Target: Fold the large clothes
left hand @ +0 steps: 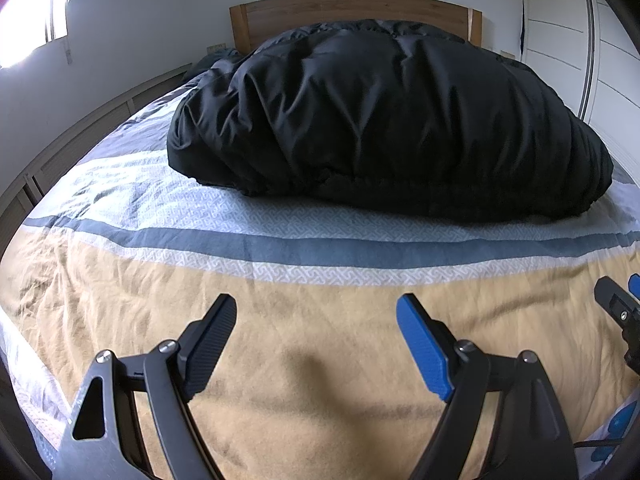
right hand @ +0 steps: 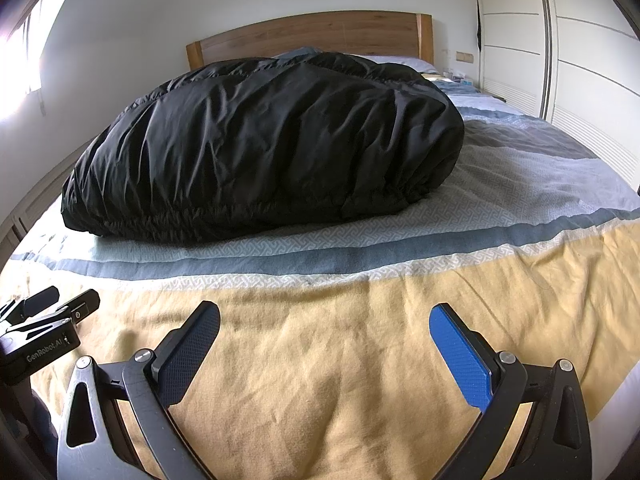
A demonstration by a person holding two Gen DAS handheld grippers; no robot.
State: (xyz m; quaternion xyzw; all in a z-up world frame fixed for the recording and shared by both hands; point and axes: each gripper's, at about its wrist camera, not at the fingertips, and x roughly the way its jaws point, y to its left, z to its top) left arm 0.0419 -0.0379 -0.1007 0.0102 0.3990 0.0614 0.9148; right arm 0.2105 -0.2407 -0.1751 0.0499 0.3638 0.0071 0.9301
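The left hand-held gripper (left hand: 316, 316) hangs low over the tan foot end of the bed's striped tan, blue and white cover (left hand: 280, 248), its jaws spread wide and empty. Farther up the bed, the black puffy quilted coat (left hand: 384, 120) lies as a compact rounded mound, its gathered hem edge facing the grippers and a doubled layer showing beneath it. That shape fits either a garment already folded over on itself or one heaped up awaiting spreading; these views do not settle which. The right hand-held gripper (right hand: 324, 320) is likewise spread and empty, well short of the coat. Behind stand a wooden headboard (left hand: 356, 8) and, at right, white wardrobe doors (right hand: 580, 60). Nothing lies between grippers and coat.
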